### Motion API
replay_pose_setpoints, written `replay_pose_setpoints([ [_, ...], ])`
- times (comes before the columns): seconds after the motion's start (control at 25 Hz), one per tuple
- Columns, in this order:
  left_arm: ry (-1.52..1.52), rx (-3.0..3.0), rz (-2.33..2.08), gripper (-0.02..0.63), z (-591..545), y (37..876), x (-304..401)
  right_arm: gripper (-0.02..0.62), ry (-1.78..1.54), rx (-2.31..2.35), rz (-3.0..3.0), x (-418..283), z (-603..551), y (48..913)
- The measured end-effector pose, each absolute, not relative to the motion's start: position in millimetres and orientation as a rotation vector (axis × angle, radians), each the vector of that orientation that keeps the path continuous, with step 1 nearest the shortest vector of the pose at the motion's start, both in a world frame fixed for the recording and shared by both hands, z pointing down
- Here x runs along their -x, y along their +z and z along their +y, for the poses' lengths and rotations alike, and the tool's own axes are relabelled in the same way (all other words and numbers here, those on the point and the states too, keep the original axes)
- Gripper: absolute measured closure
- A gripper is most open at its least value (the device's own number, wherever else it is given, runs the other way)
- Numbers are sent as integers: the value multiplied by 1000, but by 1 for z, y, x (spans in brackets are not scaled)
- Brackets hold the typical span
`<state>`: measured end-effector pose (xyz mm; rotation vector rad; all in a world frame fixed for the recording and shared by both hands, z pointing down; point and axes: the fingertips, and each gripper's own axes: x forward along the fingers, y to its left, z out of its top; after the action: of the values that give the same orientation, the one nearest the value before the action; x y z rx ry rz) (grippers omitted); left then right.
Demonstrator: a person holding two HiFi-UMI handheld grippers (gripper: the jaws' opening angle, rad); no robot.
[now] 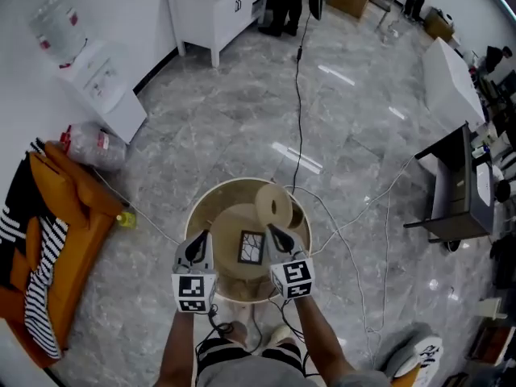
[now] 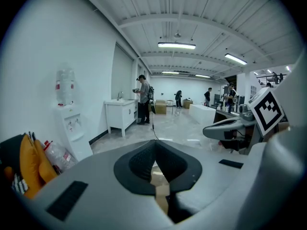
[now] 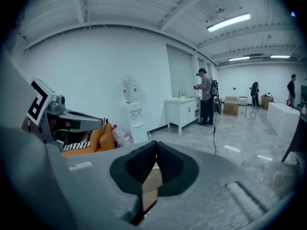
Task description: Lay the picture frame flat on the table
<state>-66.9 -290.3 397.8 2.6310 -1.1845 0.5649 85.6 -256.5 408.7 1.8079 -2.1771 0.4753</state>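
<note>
While the picture frame (image 1: pixel 251 247) sits at the middle of the small round surface (image 1: pixel 211 204), straight below the person, a tool waits on either side of it. The right tool (image 1: pixel 276 236) has its tip at the frame's right edge, probably so it can tip or steady that side. The left tool (image 1: pixel 198 247) stays near the left edge but apart from it, likely as a guard.

Both tools have their jaws drawn fully together. Below the right tool's pads a tan strip with a dark rim shows, but I cannot tell whether that is the frame's edge or only the surface. From so steep an angle I also cannot judge whether the frame leans or lies flat. Its back support is hidden. A pale round disc (image 1: pixel 274 204) behind it cannot be identified.
</note>
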Motion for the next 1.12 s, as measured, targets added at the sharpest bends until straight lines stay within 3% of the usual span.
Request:
replay_pose_setpoints([
  [0.44,497,-2819,-1154,589,-238,288,52,595,234,-1956,-2203,-105,-190,283],
  [1.12,456,-2906,-1069,589,-159,248,43,595,159,-2051,-2190,-112,-94,238],
])
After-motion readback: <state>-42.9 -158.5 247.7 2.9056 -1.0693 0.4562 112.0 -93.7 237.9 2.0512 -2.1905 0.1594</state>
